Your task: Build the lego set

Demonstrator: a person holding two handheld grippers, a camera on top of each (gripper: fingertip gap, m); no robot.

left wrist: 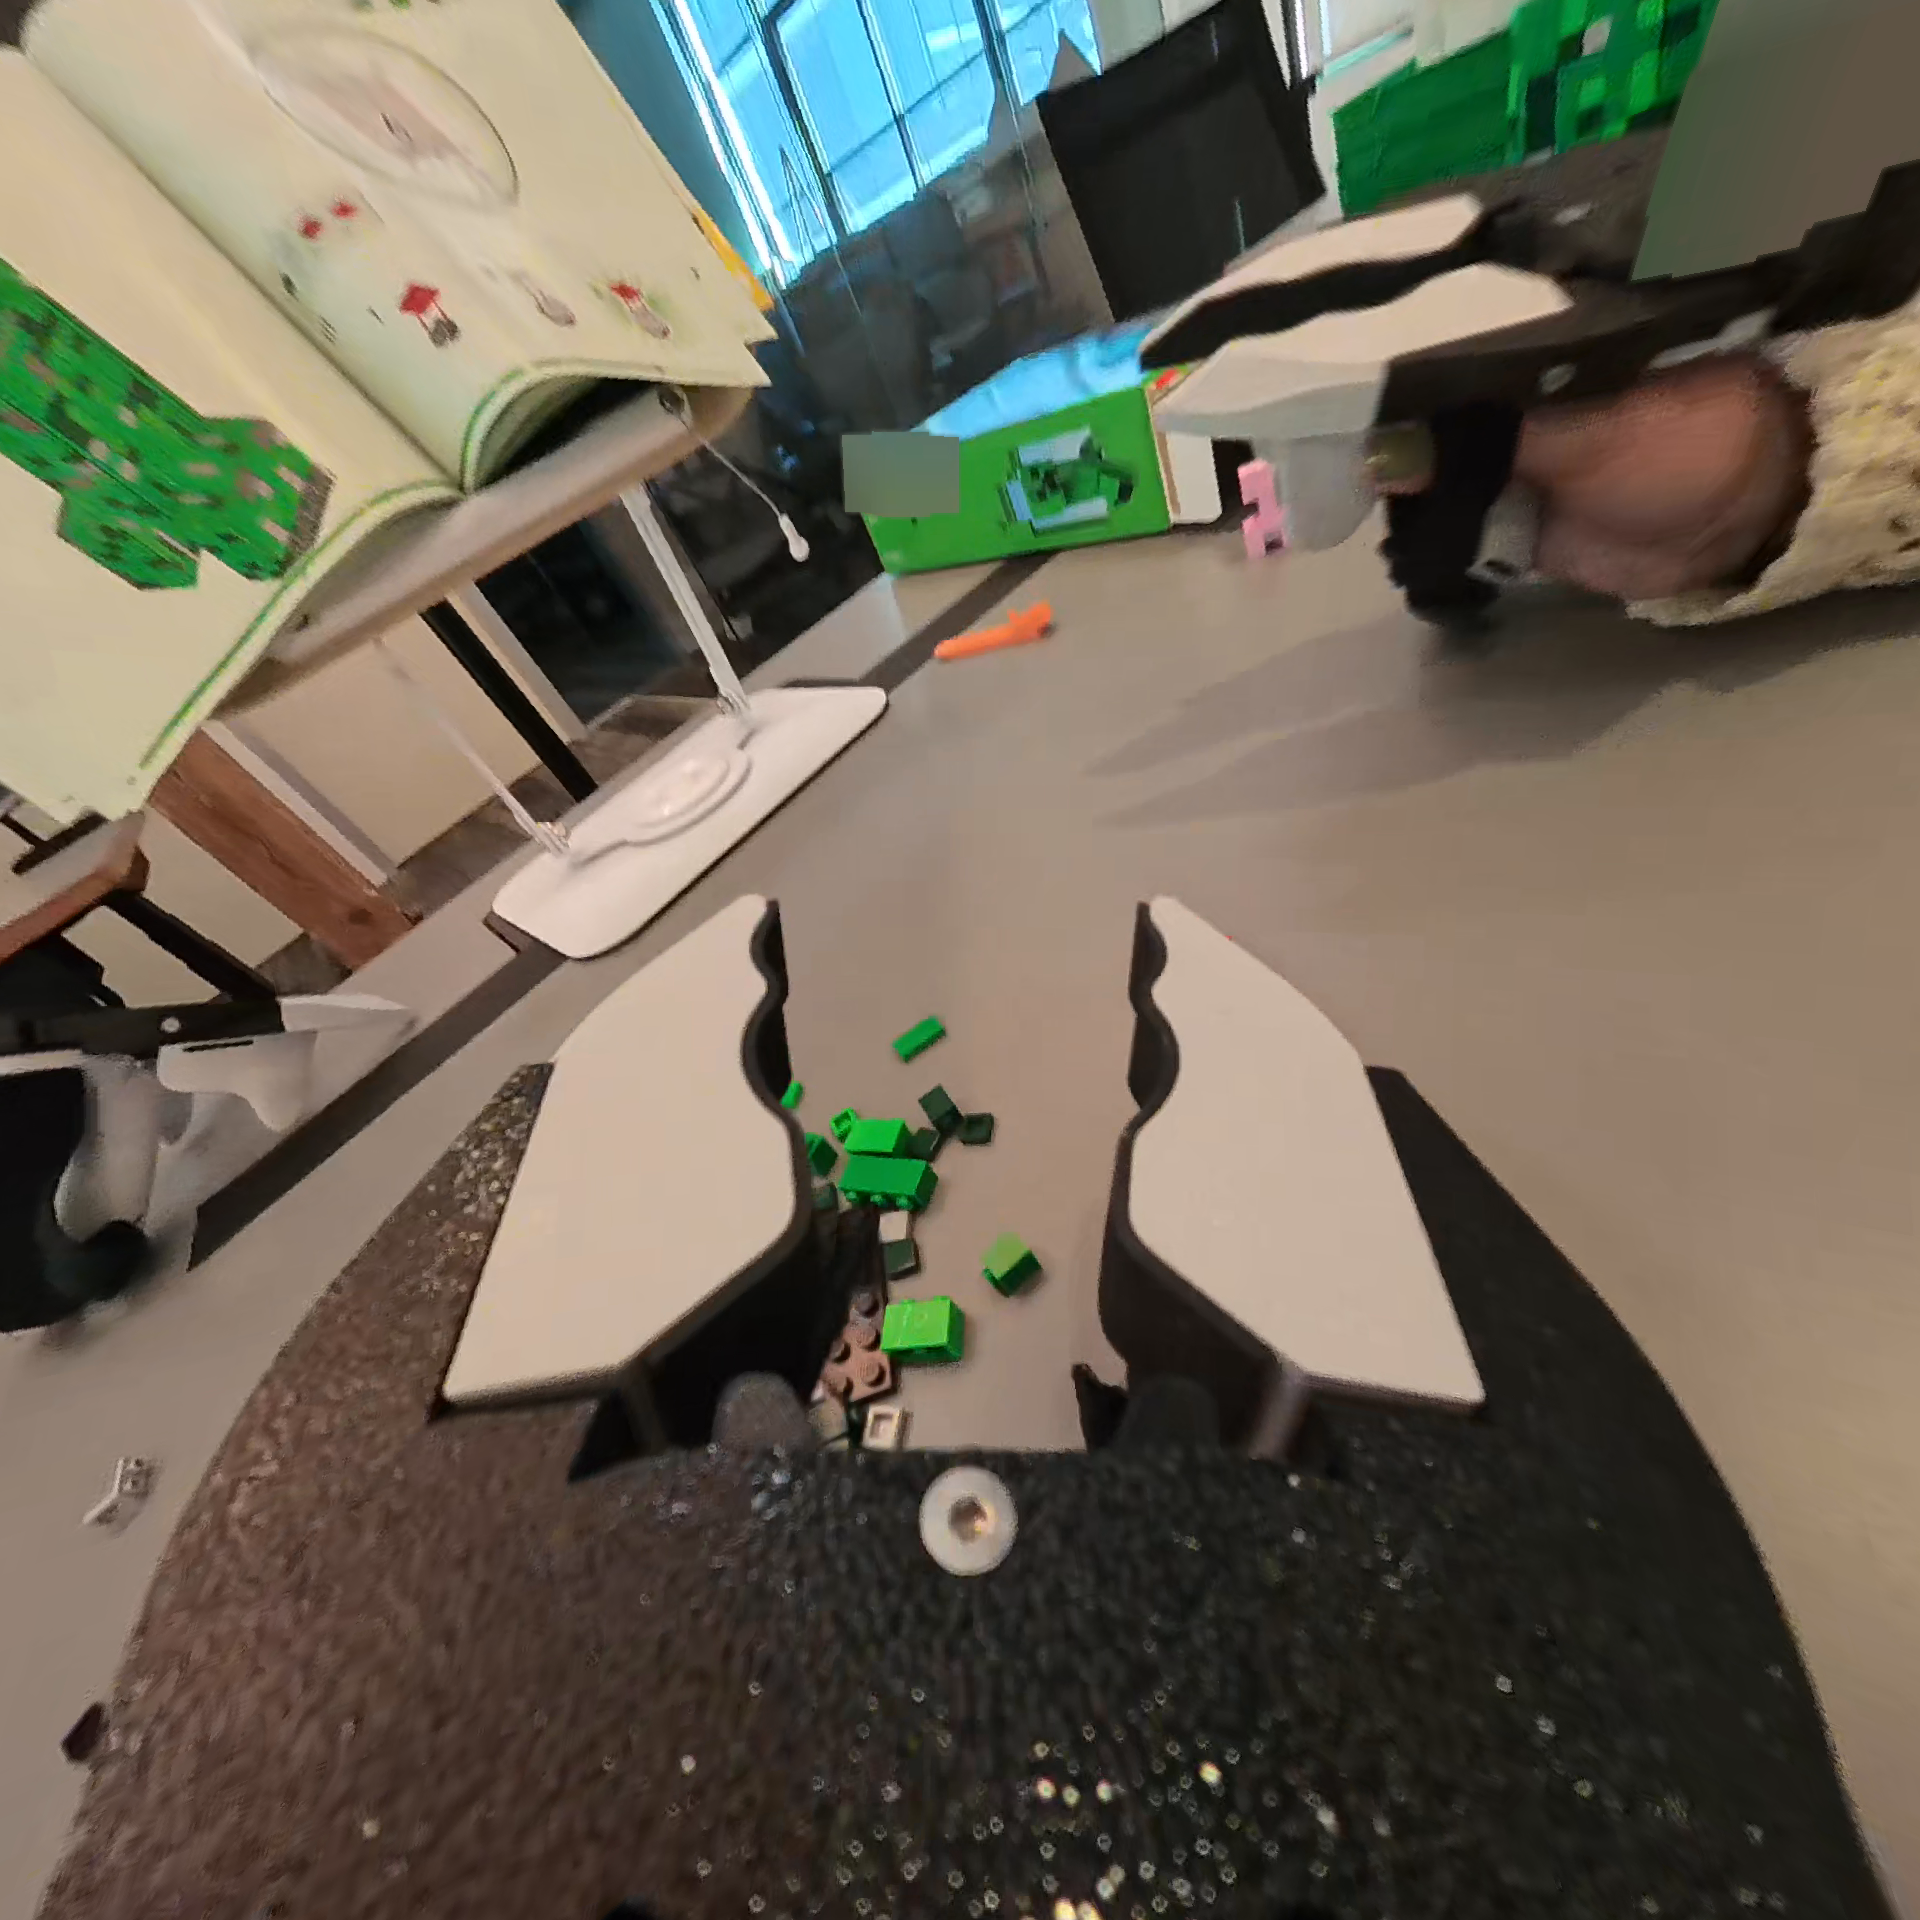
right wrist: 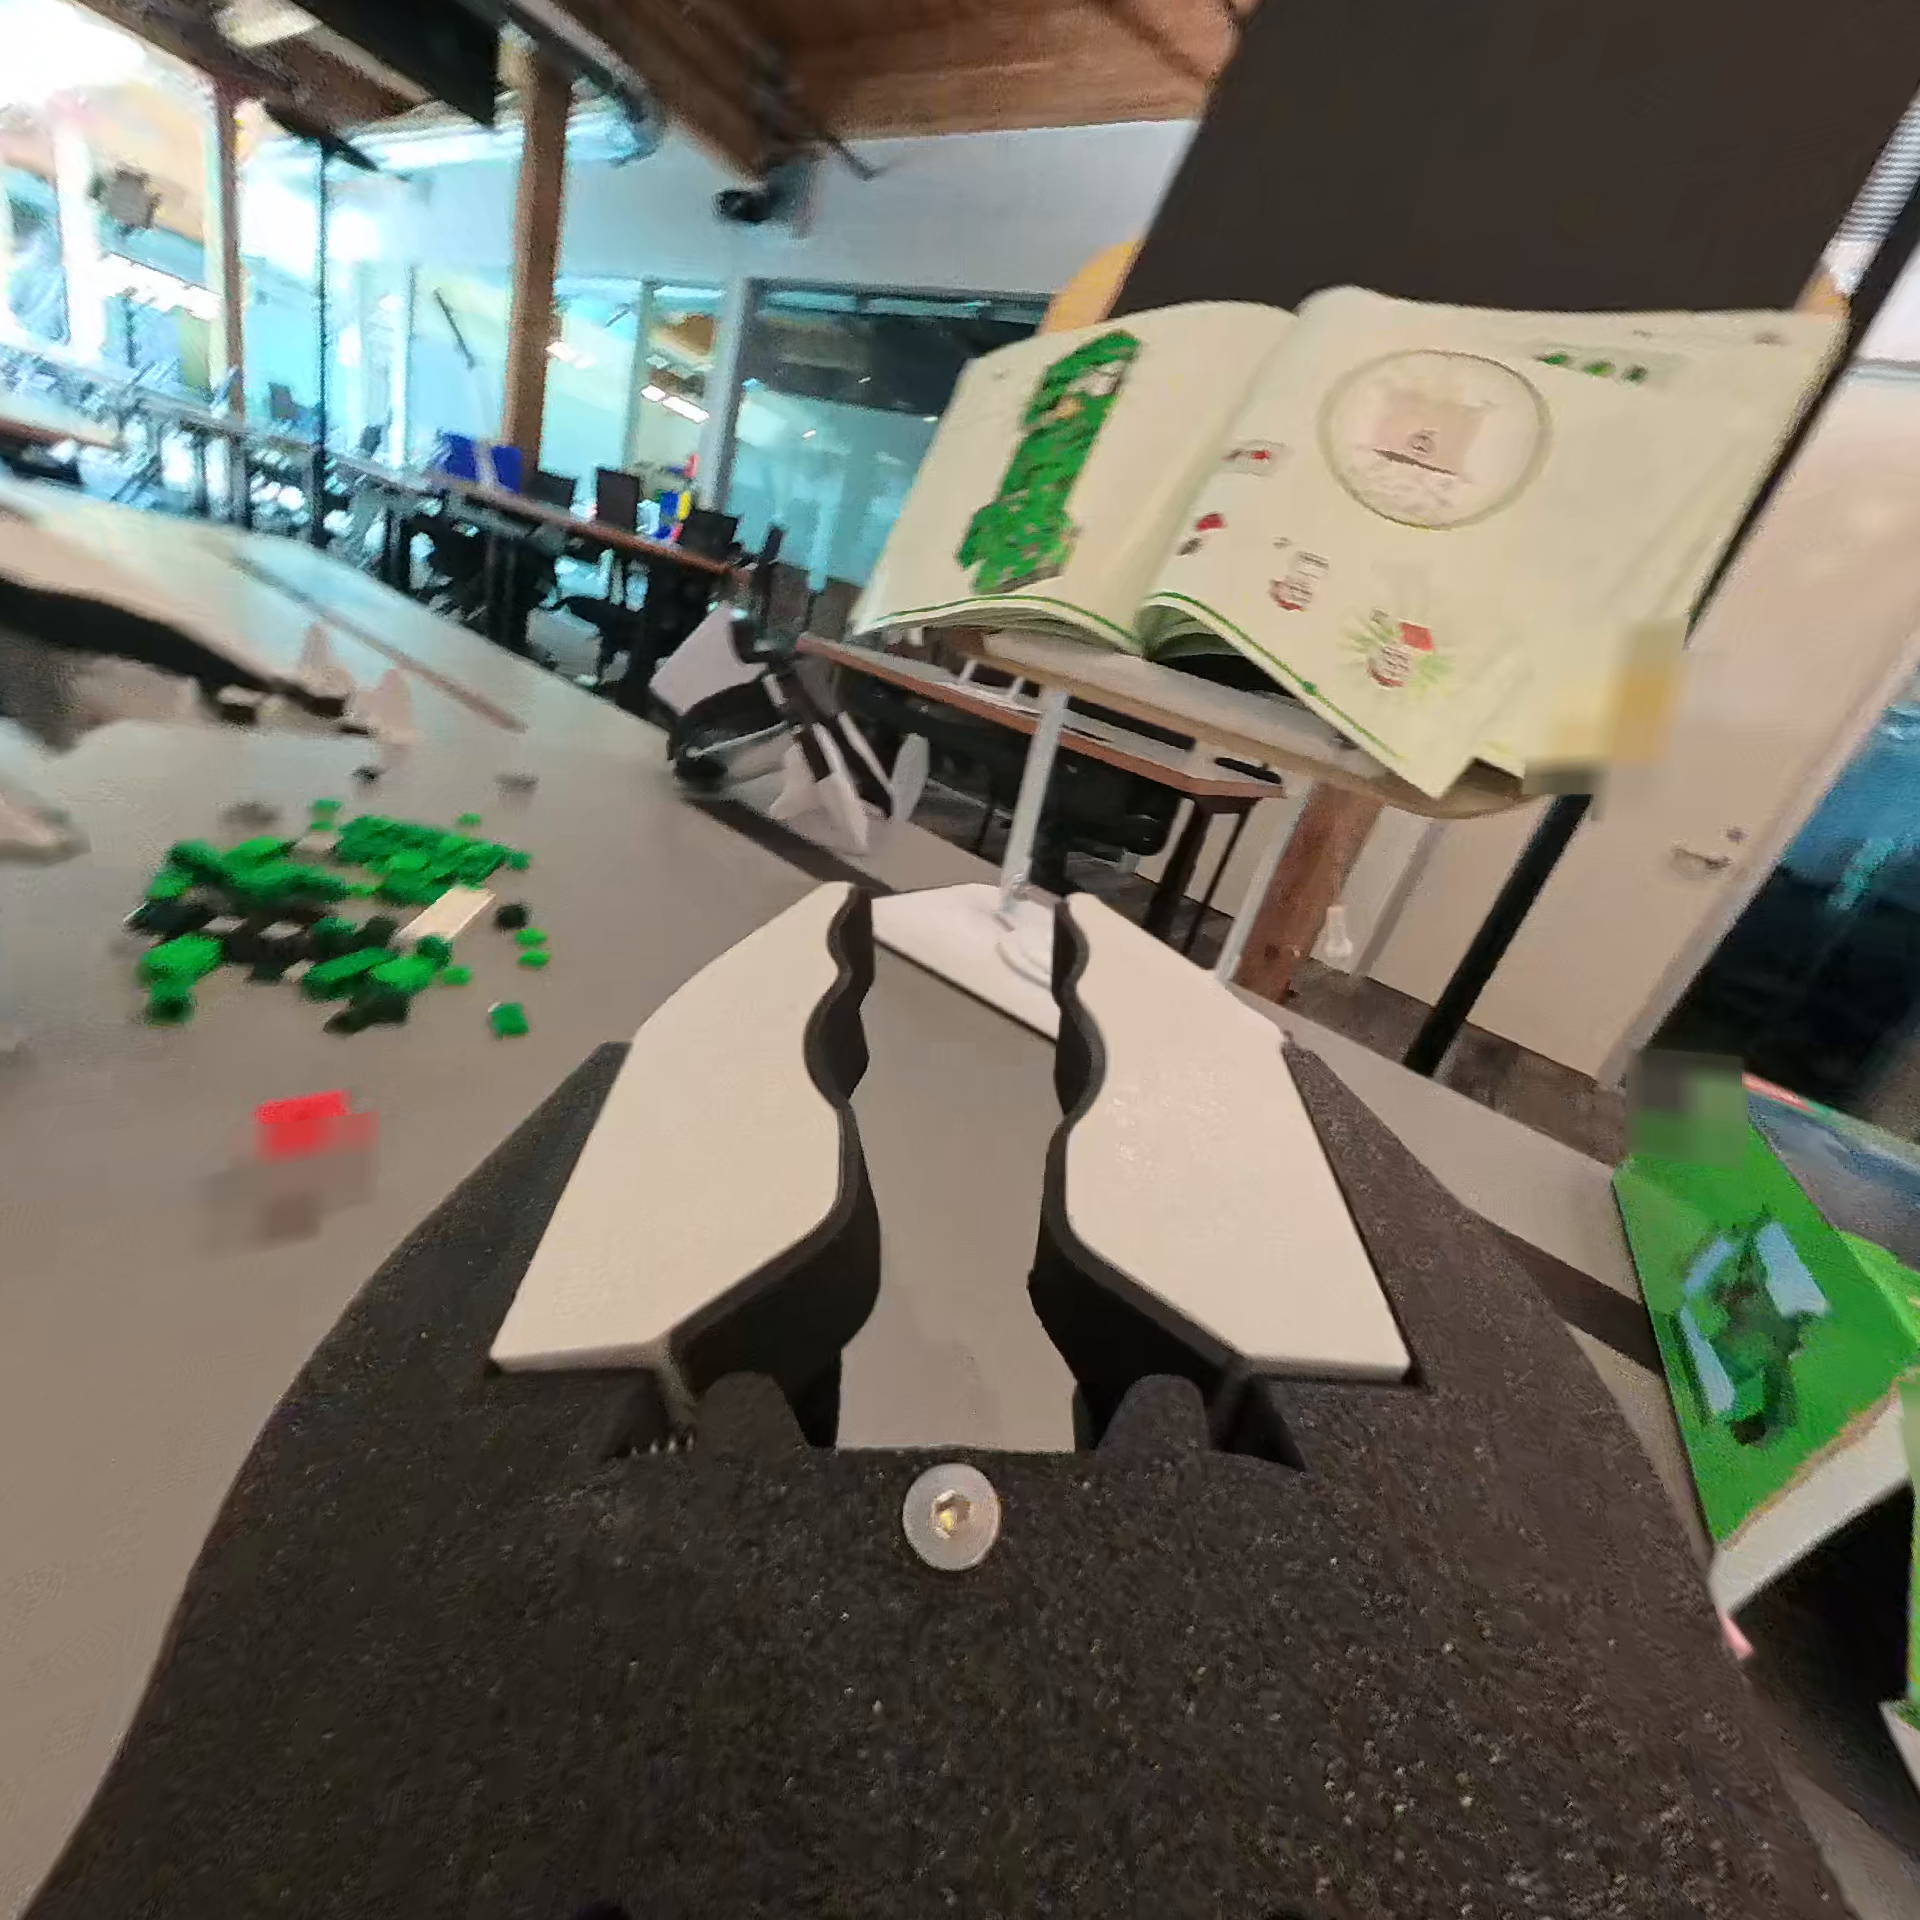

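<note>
My left claw hangs low over the smooth grey desk, its two white-faced fingers spread wide with nothing between them. Directly beneath that gap lies the scatter of small green, dark green and brown lego bricks, loose on the desk and touching neither finger. One brown studded plate sits at the near end of the scatter, close to the claw's black base.

Beyond the scatter, to its left, stands the white flat-footed book stand, carrying the open pale instruction booklet with green model pictures on its pages. Farther behind the scatter, an orange plastic brick separator lies on the desk, and past it rests the green cardboard lego box, with a small pink brick figure just to the right of the box.

My right claw is held well off to the right of the scatter, above the desk; its fingers stand partly apart, narrower than the left pair, and grip nothing. From its camera the lego bricks show as a blurred green heap to the left, the booklet on its stand lies ahead, and the green box sits at the right edge. In the left view, this right claw appears high to the right, held in a hand.
</note>
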